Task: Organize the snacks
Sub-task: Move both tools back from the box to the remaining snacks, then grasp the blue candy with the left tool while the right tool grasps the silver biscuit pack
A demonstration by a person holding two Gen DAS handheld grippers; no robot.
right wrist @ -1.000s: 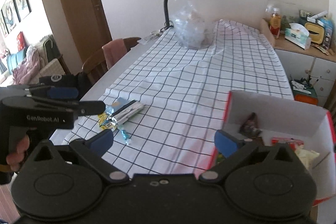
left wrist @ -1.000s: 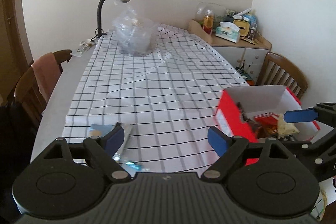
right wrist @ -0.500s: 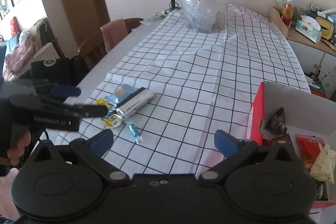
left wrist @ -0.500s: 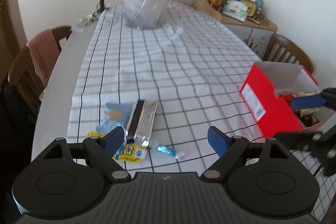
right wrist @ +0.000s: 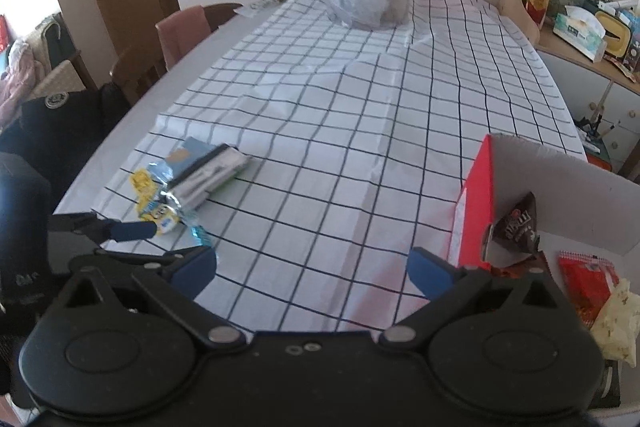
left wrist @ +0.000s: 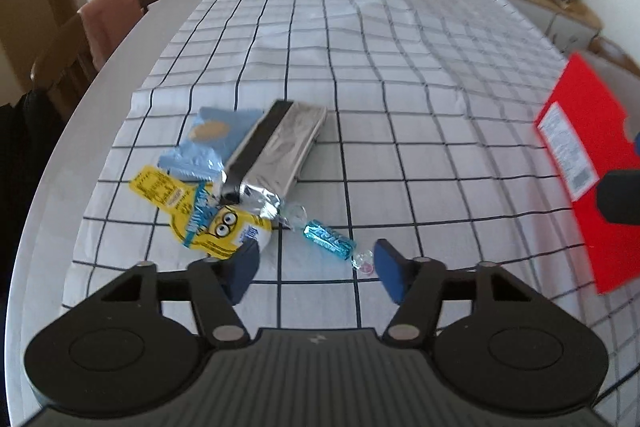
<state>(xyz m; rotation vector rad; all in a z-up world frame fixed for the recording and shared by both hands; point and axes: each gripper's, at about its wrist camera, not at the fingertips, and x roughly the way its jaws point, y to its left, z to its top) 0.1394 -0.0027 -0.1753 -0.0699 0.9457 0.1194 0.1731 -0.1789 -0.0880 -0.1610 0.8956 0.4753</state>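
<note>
Snacks lie in a small heap at the near left of the checked cloth point(left wrist: 400, 75): a blue candy point(left wrist: 329, 239) nearest, a yellow packet point(left wrist: 208, 211), a silver pouch point(left wrist: 276, 151) and a pale blue packet point(left wrist: 212, 135). The red box point(right wrist: 476, 195), already holding a few snacks, stands at the near right.

The step in hand looks like reaching for the candy. The left gripper point(left wrist: 316, 269) hovers just short of it, jaws parted, nothing between them. Next it likely needs to ease forward until the pads flank the candy, then close.

The right gripper point(right wrist: 312, 267) stands open and empty beside the box.

Against the earlier frames, the left gripper has dropped toward the heap, so the snacks loom larger, and its jaws have just been closing, narrower than before.
</note>
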